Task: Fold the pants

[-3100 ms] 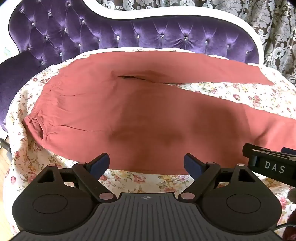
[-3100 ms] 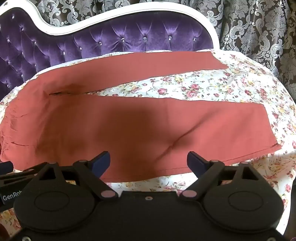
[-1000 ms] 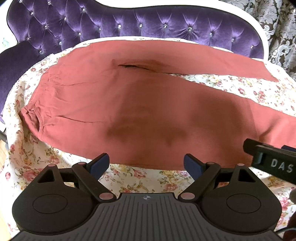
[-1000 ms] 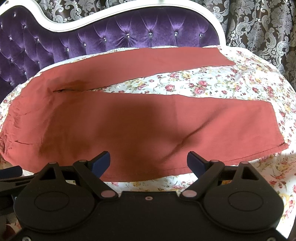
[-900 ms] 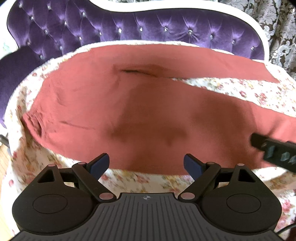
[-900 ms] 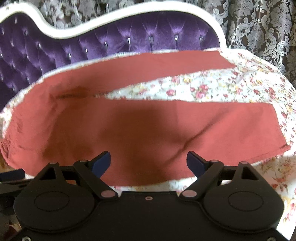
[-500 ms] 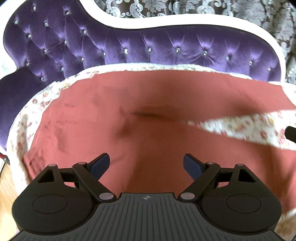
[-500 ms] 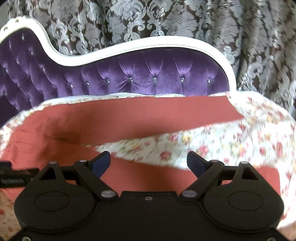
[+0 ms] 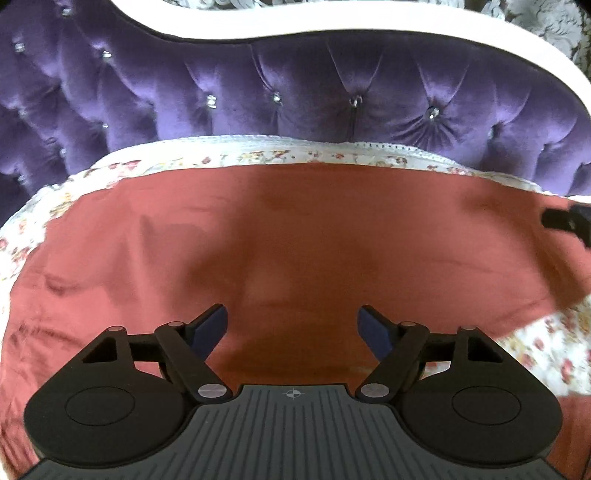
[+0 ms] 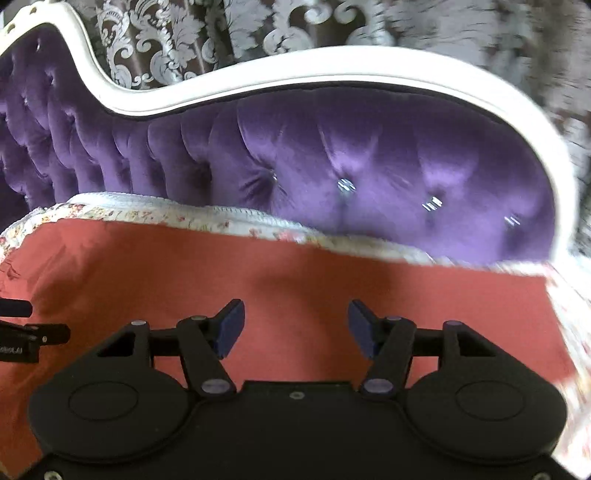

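Rust-red pants (image 9: pixel 314 236) lie spread flat on a floral sheet (image 9: pixel 258 157). My left gripper (image 9: pixel 293 326) is open and empty, low over the seat part of the pants. My right gripper (image 10: pixel 295 326) is open and empty, low over the far pant leg (image 10: pixel 332 280), whose hem end lies at the right. A part of the right gripper (image 9: pixel 569 221) shows at the right edge of the left wrist view, and a part of the left gripper (image 10: pixel 22 338) shows at the left edge of the right wrist view.
A purple tufted sofa back (image 9: pixel 295 92) with a white frame (image 10: pixel 332 70) rises just behind the pants' far edge. A patterned curtain (image 10: pixel 258 26) hangs behind it. The floral sheet (image 10: pixel 576 332) shows bare at the right of the leg's hem.
Both grippers have moved forward and down, from over the near leg toward the far edge of the pants by the sofa back. Both stay open and empty.
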Available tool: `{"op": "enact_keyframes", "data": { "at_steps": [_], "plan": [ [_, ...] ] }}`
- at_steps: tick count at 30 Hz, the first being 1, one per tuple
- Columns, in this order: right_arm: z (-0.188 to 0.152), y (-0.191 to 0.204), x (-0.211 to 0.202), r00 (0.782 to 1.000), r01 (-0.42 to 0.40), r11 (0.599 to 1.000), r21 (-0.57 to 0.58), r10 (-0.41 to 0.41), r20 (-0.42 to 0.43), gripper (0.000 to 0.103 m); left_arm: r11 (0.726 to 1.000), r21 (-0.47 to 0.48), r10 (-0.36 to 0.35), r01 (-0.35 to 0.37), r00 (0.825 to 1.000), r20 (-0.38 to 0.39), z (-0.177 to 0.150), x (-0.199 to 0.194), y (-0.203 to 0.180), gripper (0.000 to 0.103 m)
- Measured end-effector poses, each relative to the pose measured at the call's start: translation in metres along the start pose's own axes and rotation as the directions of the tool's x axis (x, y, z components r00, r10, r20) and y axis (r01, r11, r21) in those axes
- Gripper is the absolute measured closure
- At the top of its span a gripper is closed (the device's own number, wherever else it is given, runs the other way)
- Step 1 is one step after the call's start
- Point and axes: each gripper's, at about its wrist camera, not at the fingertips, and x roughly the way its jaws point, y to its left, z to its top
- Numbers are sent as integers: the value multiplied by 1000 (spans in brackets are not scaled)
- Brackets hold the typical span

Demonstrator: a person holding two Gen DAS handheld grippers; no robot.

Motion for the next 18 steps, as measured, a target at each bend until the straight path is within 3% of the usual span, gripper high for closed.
{"op": "enact_keyframes", "data": {
  "at_steps": [8, 14, 16, 17, 18],
  "plan": [
    [35, -10, 91, 995, -90, 982, -168, 83, -50, 38, 999, 10, -33, 34, 997, -69, 2, 44, 6, 24],
    [40, -17, 121, 968, -233, 949, -215, 204, -148, 32, 998, 17, -52, 53, 996, -76, 7, 45, 8, 24],
    [40, -19, 118, 954, -285, 933, -222, 253, -159, 43, 998, 16, -53, 54, 996, -74, 8, 44, 8, 24],
    [40, -18, 115, 950, -300, 927, -225, 269, -161, 71, 998, 10, -55, 56, 996, -70, 8, 44, 9, 25],
    [40, -17, 111, 946, -309, 925, -221, 277, -167, 92, 998, 3, -58, 59, 996, -68, 9, 43, 9, 25]
  ]
}}
